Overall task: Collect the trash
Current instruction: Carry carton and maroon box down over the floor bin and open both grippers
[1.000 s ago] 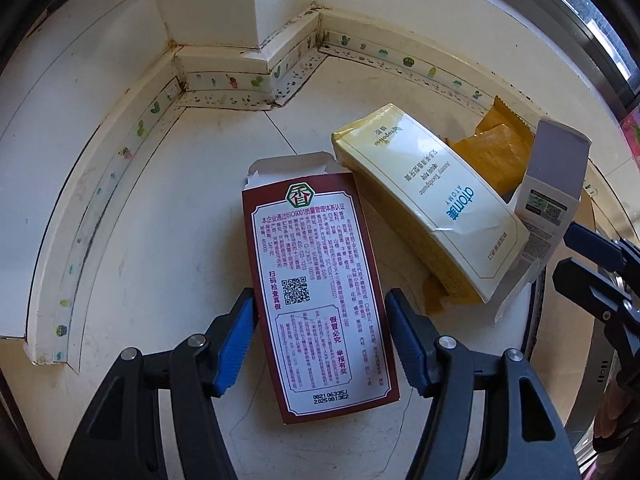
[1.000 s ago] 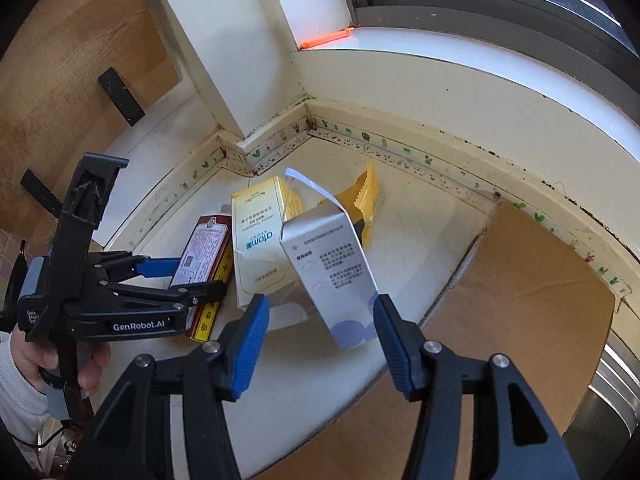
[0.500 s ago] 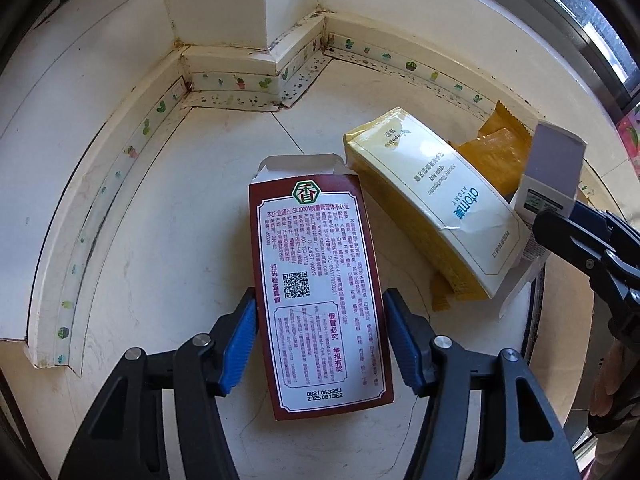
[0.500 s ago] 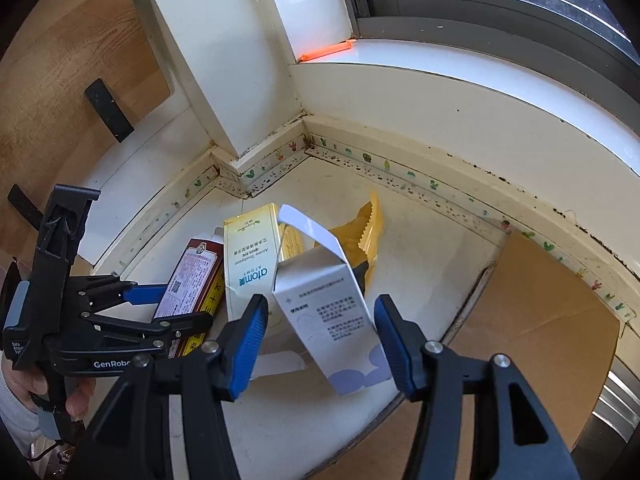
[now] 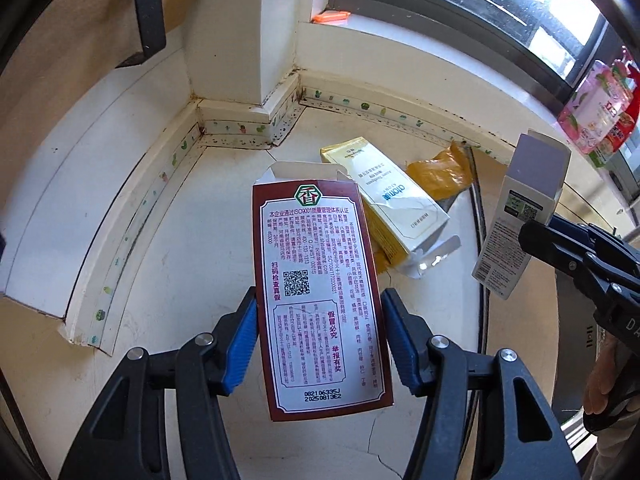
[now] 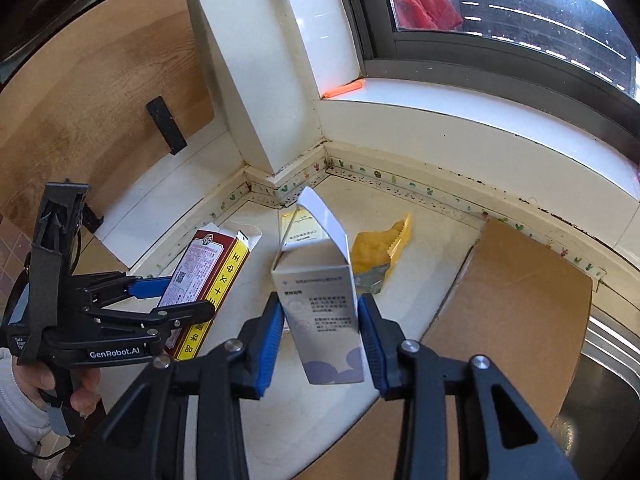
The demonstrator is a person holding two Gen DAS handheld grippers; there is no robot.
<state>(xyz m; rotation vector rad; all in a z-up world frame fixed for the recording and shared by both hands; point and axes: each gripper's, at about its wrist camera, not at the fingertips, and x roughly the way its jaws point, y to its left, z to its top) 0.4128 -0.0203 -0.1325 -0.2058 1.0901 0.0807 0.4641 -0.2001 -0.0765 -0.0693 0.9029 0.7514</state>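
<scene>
My left gripper (image 5: 318, 338) is shut on a dark red box (image 5: 316, 280) with white label text and holds it lifted off the white counter; the box also shows in the right wrist view (image 6: 200, 276). My right gripper (image 6: 320, 340) is shut on a pale lilac box (image 6: 324, 312) with an open top flap, held up; it also shows in the left wrist view (image 5: 520, 216). A cream-yellow box (image 5: 392, 208) and a crumpled orange wrapper (image 5: 438, 172) lie on the counter in the corner.
A white pillar (image 5: 244, 40) and tiled upstand close the corner. A window (image 6: 500, 12) runs behind. A brown cardboard sheet (image 6: 512, 312) lies at the right. A wooden board (image 6: 88, 92) stands at the left. A pink bottle (image 5: 596, 108) stands on the sill.
Both grippers have closed on their boxes and lifted them off the counter. The yellow box and the orange wrapper stay where they lay.
</scene>
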